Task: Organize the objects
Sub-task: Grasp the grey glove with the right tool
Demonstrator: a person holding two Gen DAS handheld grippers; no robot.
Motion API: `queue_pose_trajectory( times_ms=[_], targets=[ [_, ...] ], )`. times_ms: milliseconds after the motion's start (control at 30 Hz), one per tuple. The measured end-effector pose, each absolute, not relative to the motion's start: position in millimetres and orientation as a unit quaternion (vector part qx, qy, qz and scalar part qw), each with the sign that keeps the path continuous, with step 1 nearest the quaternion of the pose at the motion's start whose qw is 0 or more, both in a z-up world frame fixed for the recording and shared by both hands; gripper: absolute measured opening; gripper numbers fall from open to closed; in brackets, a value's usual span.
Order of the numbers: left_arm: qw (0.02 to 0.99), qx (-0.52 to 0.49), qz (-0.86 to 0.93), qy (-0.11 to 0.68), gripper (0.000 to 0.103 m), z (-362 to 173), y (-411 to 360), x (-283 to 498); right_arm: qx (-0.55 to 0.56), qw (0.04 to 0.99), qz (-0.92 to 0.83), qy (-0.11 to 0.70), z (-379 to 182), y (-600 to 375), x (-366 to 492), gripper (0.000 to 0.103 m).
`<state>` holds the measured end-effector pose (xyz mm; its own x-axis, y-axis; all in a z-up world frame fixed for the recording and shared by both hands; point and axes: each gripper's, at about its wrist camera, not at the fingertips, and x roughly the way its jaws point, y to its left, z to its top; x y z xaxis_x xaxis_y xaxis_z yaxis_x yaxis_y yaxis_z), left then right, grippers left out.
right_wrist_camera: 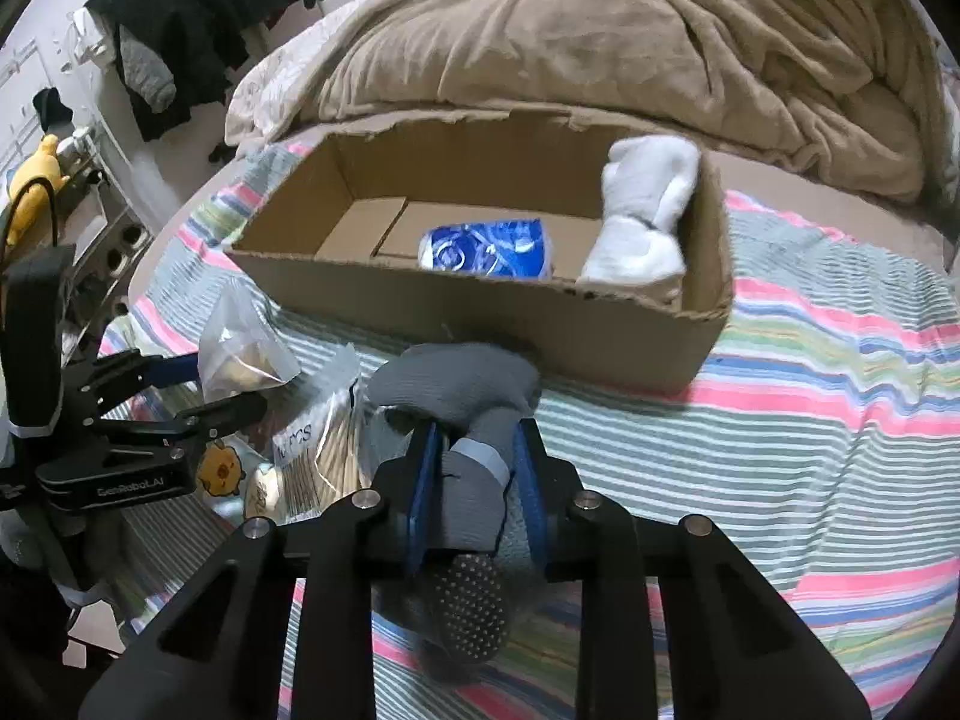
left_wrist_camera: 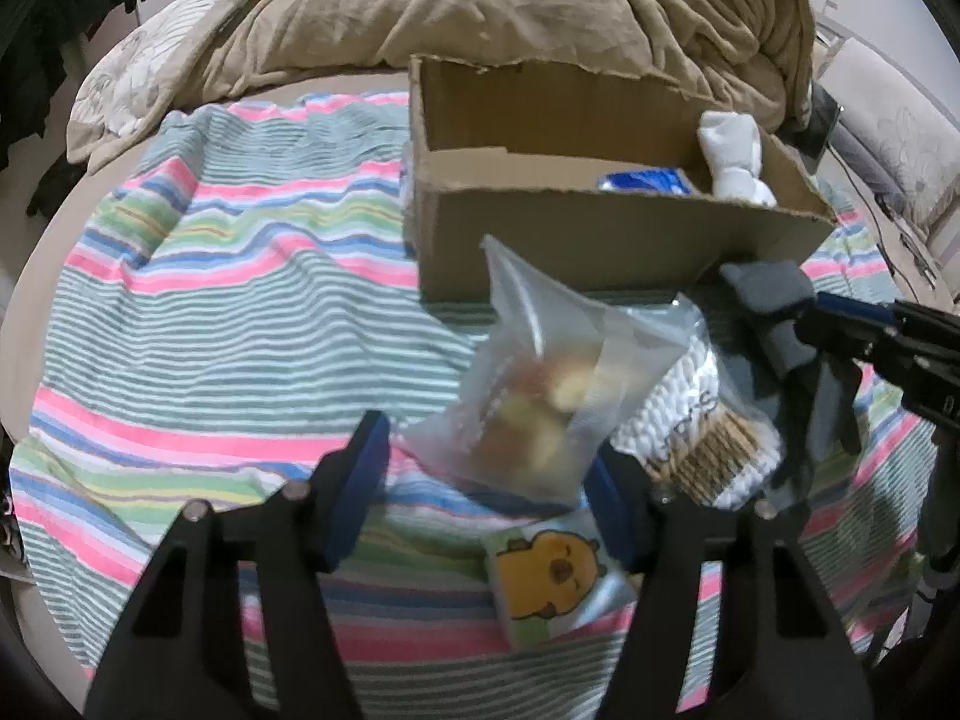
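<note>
left gripper (left_wrist_camera: 486,468) spread around clear bag (left_wrist_camera: 540,396) | right gripper (right_wrist_camera: 477,462) pinching grey sock (right_wrist_camera: 462,384)

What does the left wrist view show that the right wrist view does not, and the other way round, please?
Only the left wrist view shows the whole capybara-print packet. Only the right wrist view shows the yellow plush toy, the dark clothes pile and the grey sock's dotted sole. Both show the cardboard box holding white socks and a blue packet, the clear zip bag, and the right gripper shut on the sock.
</note>
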<state>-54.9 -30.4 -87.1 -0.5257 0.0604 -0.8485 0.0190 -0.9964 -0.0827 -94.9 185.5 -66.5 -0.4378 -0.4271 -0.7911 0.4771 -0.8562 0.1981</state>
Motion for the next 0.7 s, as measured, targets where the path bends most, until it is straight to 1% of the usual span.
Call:
queue_pose_trajectory(
  times_ms=[33, 100, 200, 300, 533, 633, 700],
  targets=[
    [0.013, -0.485, 0.873, -0.042, 0.062, -86.1, -30.7, -54.0, 0.456, 0.266, -0.849, 0.026, -64.4, 187.3, -94.8, 0.025],
    [0.015, -0.481, 0.875, -0.044, 0.061, -83.8, -31.7, -51.9, 0.454, 0.267, -0.85, 0.023, -62.7, 191.4, -94.9, 0.018],
    [0.016, -0.479, 0.876, -0.047, 0.061, -79.8, -33.6, -49.0, 0.454, 0.271, -0.848, 0.015, -62.7, 195.5, -95.0, 0.012],
    [0.018, -0.475, 0.878, -0.055, 0.06, -76.2, -35.1, -45.9, 0.454, 0.275, -0.848, 0.009, -61.1, 196.9, -94.3, 0.011],
    [0.022, -0.464, 0.884, -0.053, 0.06, -66.4, -30.0, -42.0, 0.465, 0.274, -0.842, 0.007, -69.1, 191.7, -92.5, 0.012],
    [0.026, -0.46, 0.886, -0.052, 0.06, -61.7, -27.1, -40.6, 0.471, 0.275, -0.838, 0.019, -74.7, 183.2, -91.9, 0.016],
    [0.028, -0.456, 0.888, -0.052, 0.06, -57.9, -26.1, -39.6, 0.47, 0.275, -0.839, 0.025, -76.6, 179.8, -91.7, 0.023]
  ],
)
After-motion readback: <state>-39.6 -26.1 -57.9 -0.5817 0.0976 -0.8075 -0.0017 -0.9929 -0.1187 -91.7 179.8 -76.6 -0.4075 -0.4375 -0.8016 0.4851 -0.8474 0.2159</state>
